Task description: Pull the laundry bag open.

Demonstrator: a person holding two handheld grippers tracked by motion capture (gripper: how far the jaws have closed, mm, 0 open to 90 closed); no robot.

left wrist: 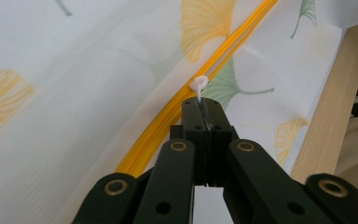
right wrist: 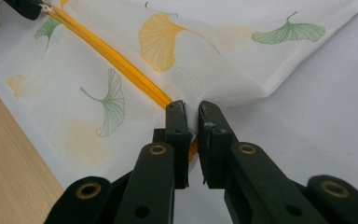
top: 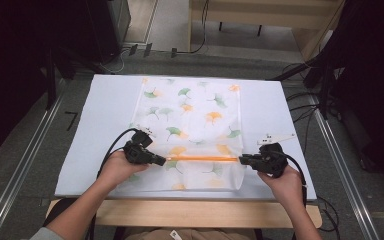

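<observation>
A white mesh bag [top: 190,115] printed with green and orange ginkgo leaves lies flat on the table, its orange zipper [top: 202,158] running across the near part. At the zipper's left end my left gripper [top: 162,161] is shut on the small white zipper pull [left wrist: 199,85], which sticks out beyond the jaw tips [left wrist: 204,105]. My right gripper [top: 241,160] pinches the bag's fabric at the zipper's right end [right wrist: 192,109], with a thin fold between its jaws. In the right gripper view the zipper [right wrist: 116,58] leads away to the left gripper [right wrist: 28,7] at the top left.
The bag lies on a white sheet [top: 105,110] over a wooden table whose front edge [top: 205,212] is close to the person. Metal rails [top: 25,165] run along both sides on the floor, and cables lie to the right [top: 305,107].
</observation>
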